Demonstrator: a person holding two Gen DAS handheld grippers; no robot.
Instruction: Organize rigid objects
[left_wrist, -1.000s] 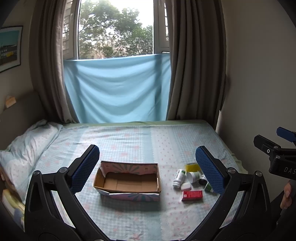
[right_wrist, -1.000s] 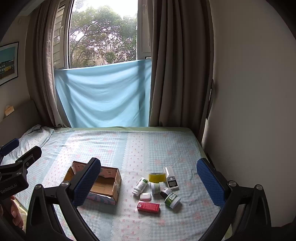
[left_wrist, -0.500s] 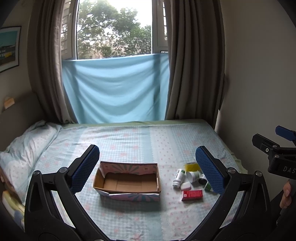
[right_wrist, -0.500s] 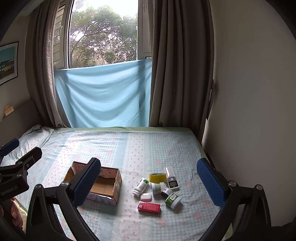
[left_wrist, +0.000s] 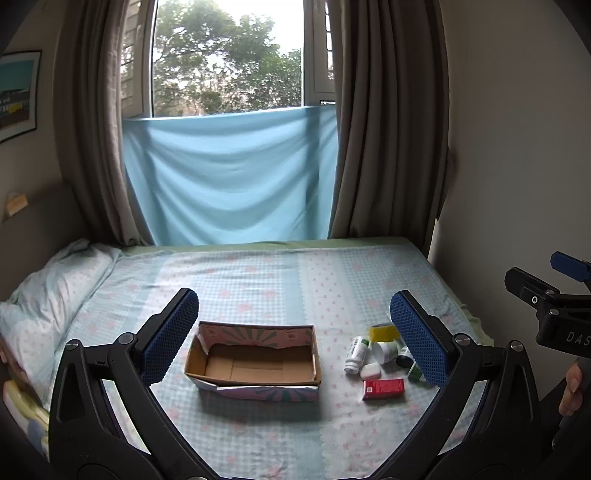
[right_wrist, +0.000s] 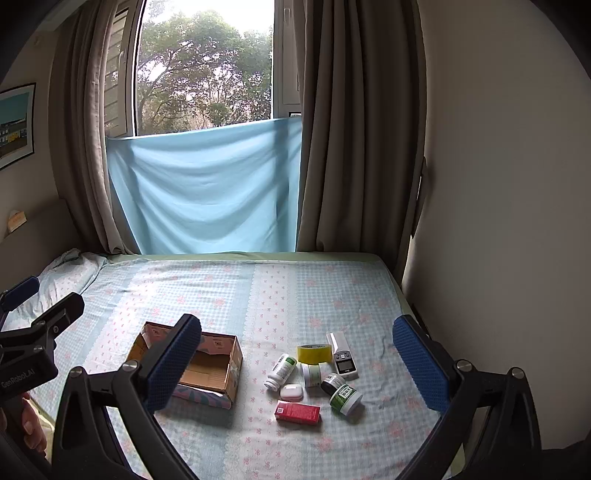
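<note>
An open cardboard box (left_wrist: 255, 360) (right_wrist: 207, 369) lies empty on the bed. Right of it sits a cluster of small items: a red carton (left_wrist: 383, 387) (right_wrist: 297, 411), a white pill bottle (left_wrist: 356, 354) (right_wrist: 280, 371), a white earbud case (left_wrist: 370, 370) (right_wrist: 291, 391), a yellow tape roll (left_wrist: 384, 332) (right_wrist: 314, 353), a green-labelled jar (right_wrist: 345, 397) and a white handheld device (right_wrist: 342, 356). My left gripper (left_wrist: 295, 338) hangs open above the box. My right gripper (right_wrist: 299, 365) stands open above the cluster. Neither holds anything.
The bed (left_wrist: 258, 273) has a checked floral sheet, with a pillow (left_wrist: 48, 295) at its left. A wall (right_wrist: 498, 221) runs along the bed's right edge. Curtains (left_wrist: 384, 122) and a blue cloth (left_wrist: 229, 177) cover the window behind. A hand (left_wrist: 570, 384) grips the right tool.
Both views have drifted very slightly. The box and the small items lie where they were, and both grippers stay open.
</note>
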